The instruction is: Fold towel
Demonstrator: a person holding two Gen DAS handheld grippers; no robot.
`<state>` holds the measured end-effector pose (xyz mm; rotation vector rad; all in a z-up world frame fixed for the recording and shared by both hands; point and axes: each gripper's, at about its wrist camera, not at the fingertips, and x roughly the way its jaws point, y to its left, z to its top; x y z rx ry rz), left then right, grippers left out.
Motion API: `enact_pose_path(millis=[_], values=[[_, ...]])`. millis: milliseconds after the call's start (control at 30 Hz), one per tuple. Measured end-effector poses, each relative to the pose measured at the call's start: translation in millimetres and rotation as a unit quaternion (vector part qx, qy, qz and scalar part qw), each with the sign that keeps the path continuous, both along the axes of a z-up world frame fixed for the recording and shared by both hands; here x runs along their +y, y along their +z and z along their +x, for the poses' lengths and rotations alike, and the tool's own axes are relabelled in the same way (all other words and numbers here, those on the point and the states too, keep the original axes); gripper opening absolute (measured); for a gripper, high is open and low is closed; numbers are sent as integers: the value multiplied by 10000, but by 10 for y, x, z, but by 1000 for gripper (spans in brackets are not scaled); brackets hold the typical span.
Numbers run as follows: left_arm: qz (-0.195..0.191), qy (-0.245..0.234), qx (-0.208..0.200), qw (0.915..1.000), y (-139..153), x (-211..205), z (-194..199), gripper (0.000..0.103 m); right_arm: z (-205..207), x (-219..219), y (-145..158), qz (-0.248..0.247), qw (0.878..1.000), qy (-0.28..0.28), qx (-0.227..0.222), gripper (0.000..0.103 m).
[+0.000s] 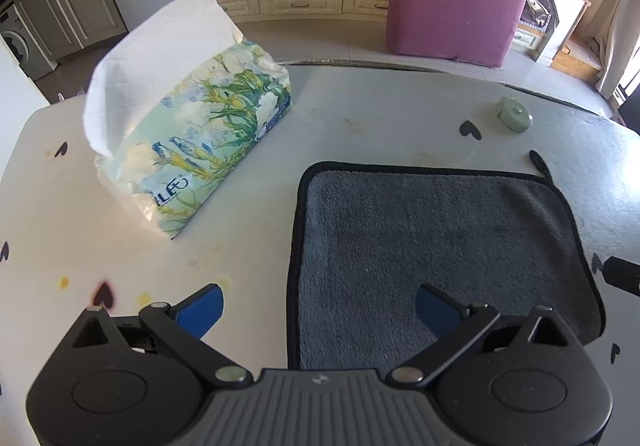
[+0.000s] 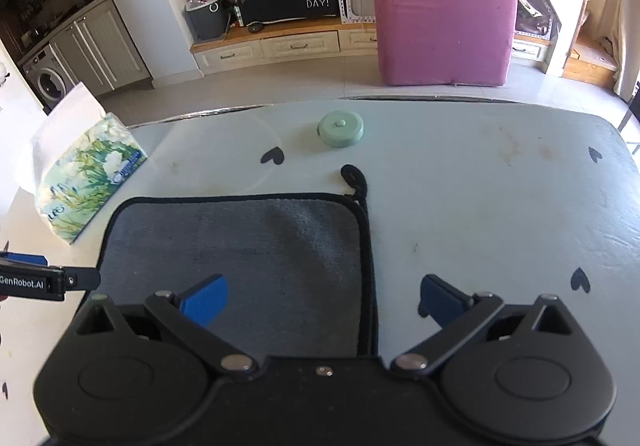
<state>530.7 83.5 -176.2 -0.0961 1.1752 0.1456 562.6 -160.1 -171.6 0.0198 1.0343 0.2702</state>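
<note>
Both grippers I hold low at the frame bottom: left gripper (image 1: 318,308) spread wide over the gray towel's (image 1: 440,246) left edge, right gripper (image 2: 324,300) spread wide across its right edge.

a white worktop (image 2: 480,205) with black heart marks carries a grey towel (image 2: 240,246) lying flat, a flowered tissue pack (image 1: 192,149) to its left, and a green round case (image 2: 341,129) beyond.

On the table (image 2: 480,181), the tissue pack (image 1: 192,141) lies left of the towel (image 1: 432,246) (tape measure (image 2: 341,129) behind).
</note>
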Motion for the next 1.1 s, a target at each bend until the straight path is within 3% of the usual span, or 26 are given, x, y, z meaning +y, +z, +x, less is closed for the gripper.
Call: enact_pose_path(millis=[700,1100], values=[[122,-154,-415,9989,532,-318,-717,101,-697,-121,540,7,9991,-75,-408,103],[186,-179,-942,9952,958,-425,-1331,102,-1259,-249,829,56,9967,-63,-809,103]])
